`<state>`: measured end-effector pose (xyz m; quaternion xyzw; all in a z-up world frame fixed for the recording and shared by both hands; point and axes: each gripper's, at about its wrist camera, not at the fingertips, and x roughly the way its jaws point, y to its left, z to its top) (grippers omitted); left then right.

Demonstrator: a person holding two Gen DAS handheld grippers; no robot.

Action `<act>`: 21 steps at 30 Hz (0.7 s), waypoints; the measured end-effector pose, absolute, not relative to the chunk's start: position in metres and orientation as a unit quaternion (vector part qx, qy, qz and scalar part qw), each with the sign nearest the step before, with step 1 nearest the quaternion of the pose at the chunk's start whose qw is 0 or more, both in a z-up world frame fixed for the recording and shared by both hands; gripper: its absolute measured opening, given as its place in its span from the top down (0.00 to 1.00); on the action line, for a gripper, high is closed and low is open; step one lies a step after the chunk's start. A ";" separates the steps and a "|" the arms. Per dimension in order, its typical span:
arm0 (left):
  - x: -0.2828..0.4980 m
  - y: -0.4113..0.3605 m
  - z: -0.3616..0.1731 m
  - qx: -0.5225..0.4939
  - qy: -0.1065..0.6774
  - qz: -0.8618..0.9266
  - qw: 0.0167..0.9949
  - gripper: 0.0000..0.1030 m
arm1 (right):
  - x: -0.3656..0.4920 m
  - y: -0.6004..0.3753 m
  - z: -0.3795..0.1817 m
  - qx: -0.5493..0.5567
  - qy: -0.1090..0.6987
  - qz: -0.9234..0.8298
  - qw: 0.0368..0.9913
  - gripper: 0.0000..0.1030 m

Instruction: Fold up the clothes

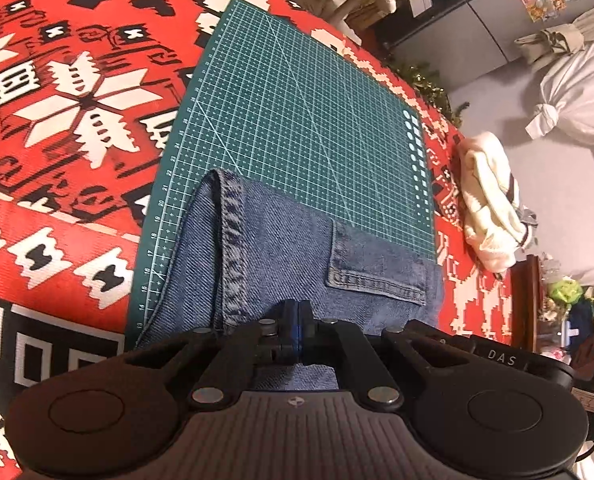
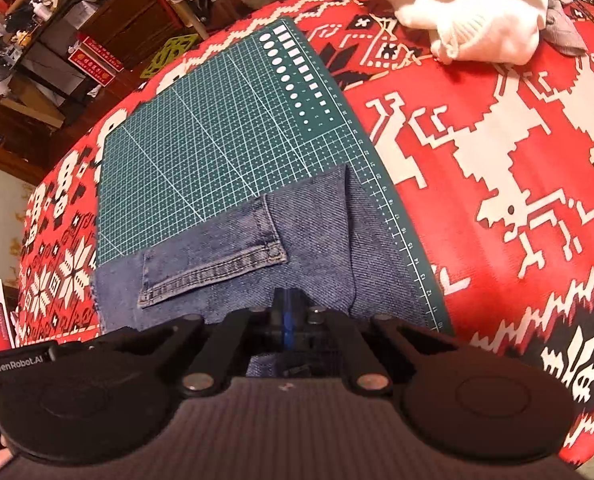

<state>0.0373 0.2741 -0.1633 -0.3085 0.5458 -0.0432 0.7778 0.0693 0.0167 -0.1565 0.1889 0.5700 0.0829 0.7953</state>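
Blue denim jeans (image 1: pixel 281 252) lie on the near part of a green cutting mat (image 1: pixel 297 112), back pocket (image 1: pixel 377 264) facing up and a thick seam running along the left fold. My left gripper (image 1: pixel 295 312) is shut on the jeans' near edge, with denim passing between and under its fingers. In the right wrist view the same jeans (image 2: pixel 317 232) cover the mat's (image 2: pixel 201 136) near right corner, with the pocket (image 2: pixel 217 256) to the left. My right gripper (image 2: pixel 290 308) is likewise shut on the denim edge.
A red, white and black patterned cloth (image 1: pixel 65 120) covers the table. A cream garment (image 1: pixel 489 208) lies bunched beyond the mat's right side; the same cream garment (image 2: pixel 469 12) shows at the top right, with a grey cloth (image 2: pixel 561 28) beside it. Shelves and furniture (image 2: pixel 57 32) stand past the table.
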 end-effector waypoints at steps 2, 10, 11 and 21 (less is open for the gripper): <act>0.038 0.275 -0.165 -0.303 0.548 -0.036 0.779 0.97 | 0.070 0.017 -0.157 0.180 0.572 0.084 0.796 1.00; 0.033 0.286 -0.165 -0.334 0.537 -0.040 0.773 0.98 | 0.068 0.002 -0.147 0.205 0.561 0.070 0.799 0.98; 0.032 0.288 -0.165 -0.340 0.535 -0.043 0.772 0.98 | 0.068 0.002 -0.146 0.210 0.559 0.076 0.799 0.98; 0.034 0.272 -0.161 -0.314 0.531 -0.059 0.785 0.98 | 0.060 0.036 -0.150 0.157 0.557 0.107 0.809 1.00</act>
